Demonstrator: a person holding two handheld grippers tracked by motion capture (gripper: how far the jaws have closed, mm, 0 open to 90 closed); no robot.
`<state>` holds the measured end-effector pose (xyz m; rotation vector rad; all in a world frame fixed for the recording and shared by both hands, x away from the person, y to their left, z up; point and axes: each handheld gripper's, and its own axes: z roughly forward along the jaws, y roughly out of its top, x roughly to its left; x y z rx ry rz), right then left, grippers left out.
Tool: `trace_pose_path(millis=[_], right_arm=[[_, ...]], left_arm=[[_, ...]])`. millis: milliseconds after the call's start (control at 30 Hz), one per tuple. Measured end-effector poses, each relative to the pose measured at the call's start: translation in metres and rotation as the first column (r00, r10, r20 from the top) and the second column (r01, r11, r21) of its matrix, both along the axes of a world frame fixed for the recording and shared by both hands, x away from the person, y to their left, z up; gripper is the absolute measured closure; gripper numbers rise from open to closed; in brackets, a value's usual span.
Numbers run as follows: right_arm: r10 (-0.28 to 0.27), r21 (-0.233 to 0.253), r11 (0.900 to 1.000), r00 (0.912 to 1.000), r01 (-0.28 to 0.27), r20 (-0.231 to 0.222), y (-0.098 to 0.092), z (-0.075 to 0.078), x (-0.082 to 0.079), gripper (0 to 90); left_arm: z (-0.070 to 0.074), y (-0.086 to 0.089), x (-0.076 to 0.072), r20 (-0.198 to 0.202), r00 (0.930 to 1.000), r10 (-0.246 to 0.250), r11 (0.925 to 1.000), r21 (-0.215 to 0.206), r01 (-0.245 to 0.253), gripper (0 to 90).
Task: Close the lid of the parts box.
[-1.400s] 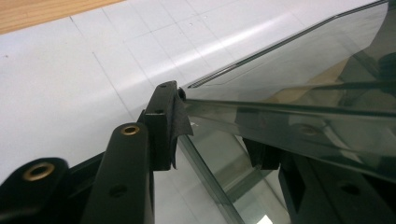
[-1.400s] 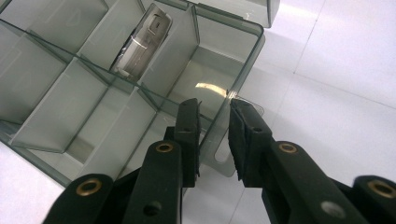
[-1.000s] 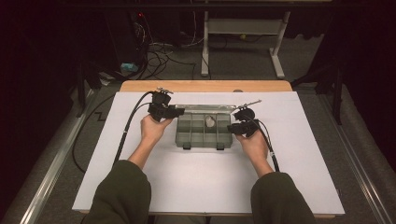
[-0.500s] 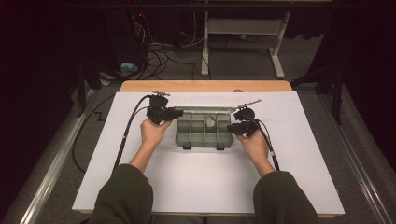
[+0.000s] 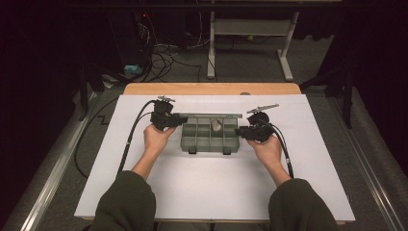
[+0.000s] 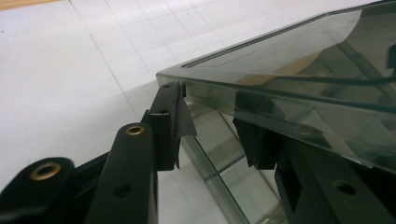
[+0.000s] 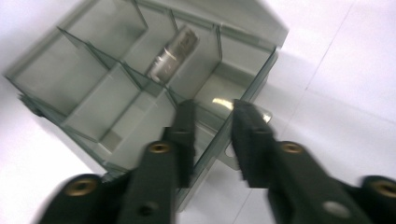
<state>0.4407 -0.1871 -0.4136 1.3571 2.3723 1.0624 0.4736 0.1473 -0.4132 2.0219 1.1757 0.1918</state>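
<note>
— Looking at the middle of the high view: see-through box [image 5: 210,146] on the white table [image 5: 211,192], lid [image 5: 207,116] tipped up along the far edge. Little metal tube [image 5: 216,124] lying in a middle pocket at the back.

— And the left gripper [image 5: 185,121]?

— Up at the left back corner of the box. Jaws apart, one outside the wall, one under the lid. Touching the lid's corner, but not pinching it, by the look of it.

— And the right gripper [image 5: 238,132]?

— At the right end of the box. Jaws apart too, one on each side of the end wall. A bit blurry in the right gripper view.

— Best way to move the lid?

— Slowly, most likely. Push the corner softly with the left gripper. Hold the box in place with the right gripper, so no sliding. Keep the inside jaw out from under the lid, or risk getting it stuck. Mind the tube, too: no bumps.
</note>
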Motion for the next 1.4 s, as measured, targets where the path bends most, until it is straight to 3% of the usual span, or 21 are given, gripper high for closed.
trace_pose_path(millis=[100, 267, 533, 700, 867, 1400], right_arm=[[-0.001, 0.027, 1.0, 0.9994, 0.0, 0.035, -0.004, 0.009, -0.002, 89.5], [-0.008, 0.038, 0.999, 0.9976, 0.005, 0.069, -0.002, 0.018, -0.002, 90.0], [-0.001, 0.021, 1.0, 0.9985, 0.0, 0.055, -0.001, 0.018, -0.004, 90.0], [0.005, 0.01, 1.0, 0.9978, -0.006, 0.066, -0.001, 0.018, -0.007, 90.0], [0.011, 0.004, 1.0, 0.9976, -0.011, 0.068, -0.003, 0.015, -0.01, 90.0], [0.03, 0.025, 0.999, 0.9979, -0.032, 0.058, -0.006, 0.007, -0.016, 90.0]], left_arm=[[-0.003, 0.001, -0.002, -0.002, 1.0, -0.006, 1.0, -0.002, 0.006, 61.7], [-0.008, 0.003, -0.004, -0.017, 0.9997, -0.018, 0.9998, 0.004, 0.018, 60.4], [-0.009, 0.006, -0.01, -0.02, 0.9995, -0.024, 0.9996, 0.015, 0.024, 53.2], [-0.008, 0.009, -0.013, -0.04, 0.9985, -0.038, 0.9992, 0.009, 0.039, 57.2], [-0.006, 0.014, -0.017, -0.048, 0.9982, -0.036, 0.9991, -0.023, 0.035, 62.1], [-0.002, 0.015, -0.034, -0.004, 0.9984, -0.056, 0.9981, -0.026, 0.056, 65.4]])
